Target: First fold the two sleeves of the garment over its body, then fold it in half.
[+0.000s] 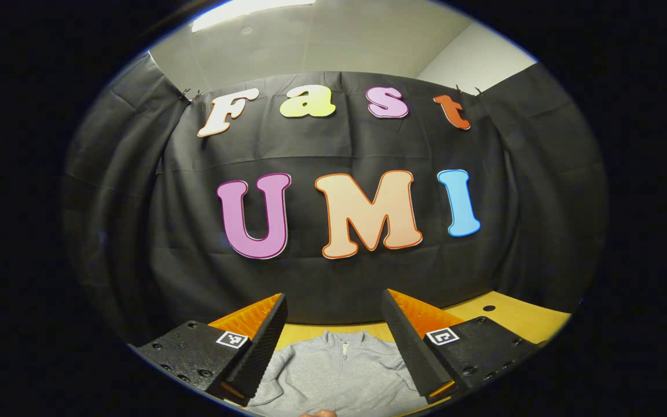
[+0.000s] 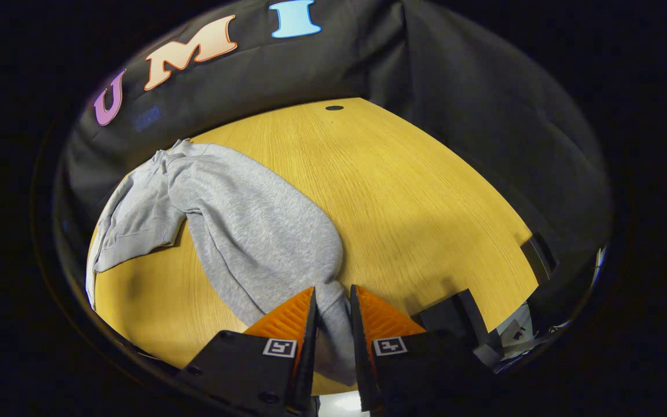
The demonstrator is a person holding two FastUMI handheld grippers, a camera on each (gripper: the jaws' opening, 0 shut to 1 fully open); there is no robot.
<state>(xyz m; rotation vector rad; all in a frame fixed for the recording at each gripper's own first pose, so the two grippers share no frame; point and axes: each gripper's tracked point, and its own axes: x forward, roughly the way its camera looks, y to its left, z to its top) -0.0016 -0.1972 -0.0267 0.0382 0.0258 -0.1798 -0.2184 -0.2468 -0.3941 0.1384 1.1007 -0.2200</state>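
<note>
A: Right gripper (image 2: 332,315)?

B: Fingers drawn nearly together, a bunched sleeve (image 2: 264,231) pinched between them; the rest of the grey sweatshirt (image 2: 136,214) is seen spread up and to the left on the wooden table (image 2: 414,191).

A: Left gripper (image 1: 333,341)?

B: Fingers held wide apart, nothing gripped; the sweatshirt's collar (image 1: 342,341) is seen lying below, between the fingers; table edge (image 1: 513,315) noted at right.
</note>
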